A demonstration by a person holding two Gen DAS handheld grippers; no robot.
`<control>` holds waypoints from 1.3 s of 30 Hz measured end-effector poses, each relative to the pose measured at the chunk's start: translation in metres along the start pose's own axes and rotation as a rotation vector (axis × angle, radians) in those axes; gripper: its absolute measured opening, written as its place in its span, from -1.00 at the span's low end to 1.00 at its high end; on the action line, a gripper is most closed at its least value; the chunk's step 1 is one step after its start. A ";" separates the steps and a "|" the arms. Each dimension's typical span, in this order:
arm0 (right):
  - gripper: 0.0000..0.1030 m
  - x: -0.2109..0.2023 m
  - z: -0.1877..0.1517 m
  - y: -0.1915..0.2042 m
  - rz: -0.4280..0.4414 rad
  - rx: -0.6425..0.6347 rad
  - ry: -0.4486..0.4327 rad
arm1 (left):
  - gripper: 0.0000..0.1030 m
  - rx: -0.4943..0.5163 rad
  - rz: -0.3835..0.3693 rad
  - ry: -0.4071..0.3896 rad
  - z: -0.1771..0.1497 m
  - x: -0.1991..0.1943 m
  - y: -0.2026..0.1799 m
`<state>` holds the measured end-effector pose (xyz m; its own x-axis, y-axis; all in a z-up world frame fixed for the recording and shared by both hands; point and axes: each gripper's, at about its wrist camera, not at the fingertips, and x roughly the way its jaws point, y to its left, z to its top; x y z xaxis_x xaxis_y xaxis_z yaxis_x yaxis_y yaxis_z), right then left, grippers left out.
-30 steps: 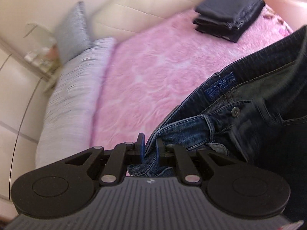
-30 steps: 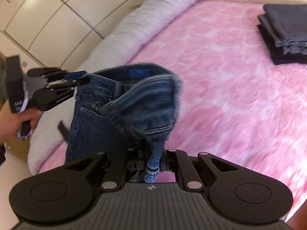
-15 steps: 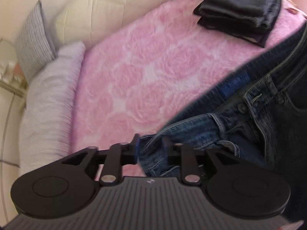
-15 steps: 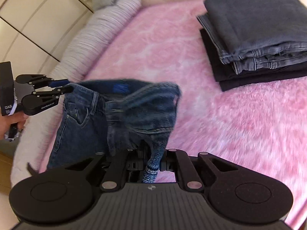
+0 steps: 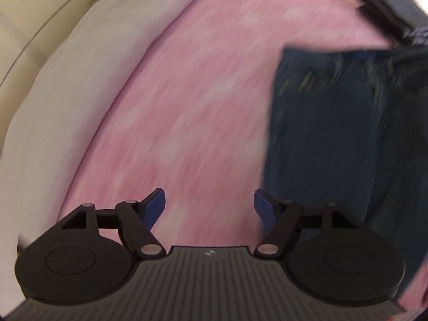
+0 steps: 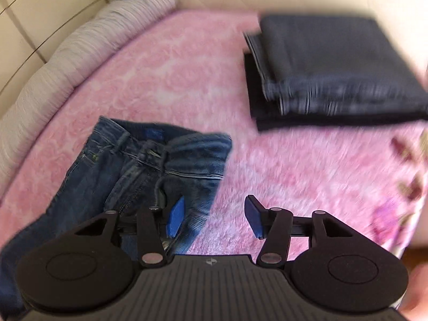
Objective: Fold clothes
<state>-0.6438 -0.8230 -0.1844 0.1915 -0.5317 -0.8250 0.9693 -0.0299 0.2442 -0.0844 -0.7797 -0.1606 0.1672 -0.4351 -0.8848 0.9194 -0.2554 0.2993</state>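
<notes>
Both claws released above the pink bedspread [image 6: 165,80]

The left gripper [image 5: 209,208] and right gripper [image 6: 214,216] are gaping wide, holding nothing; the blue jeans [image 6: 149,165] are lying flat near 1 stack of folded dark jeans [image 6: 331,69].

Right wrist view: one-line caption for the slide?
Open right gripper above blue jeans on pink bedspread, folded dark stack beyond.

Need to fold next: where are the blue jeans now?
In the right wrist view, the blue jeans lie lower left on the pink blanket, left of the dark folded stack.

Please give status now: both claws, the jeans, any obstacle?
Left claw open, empty. Right claw open, empty. Blue jeans on pink blanket. Folded dark stack apart, nothing blocking.
</notes>
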 end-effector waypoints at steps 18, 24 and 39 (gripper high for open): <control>0.29 0.012 -0.134 0.325 0.402 -0.737 0.281 | 0.56 -0.097 0.045 0.115 -0.330 -0.051 -0.018; 0.29 0.038 -0.171 0.404 0.393 -0.854 0.284 | 0.11 -0.156 0.133 0.069 -0.354 -0.017 0.005; 0.41 0.057 -0.094 0.526 0.503 -0.861 0.032 | 0.00 -0.608 0.273 -0.052 -0.341 -0.057 0.206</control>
<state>-0.1087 -0.7894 -0.1506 0.6020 -0.2907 -0.7437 0.5539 0.8229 0.1267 0.2169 -0.5132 -0.1705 0.4192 -0.4596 -0.7830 0.8861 0.3952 0.2424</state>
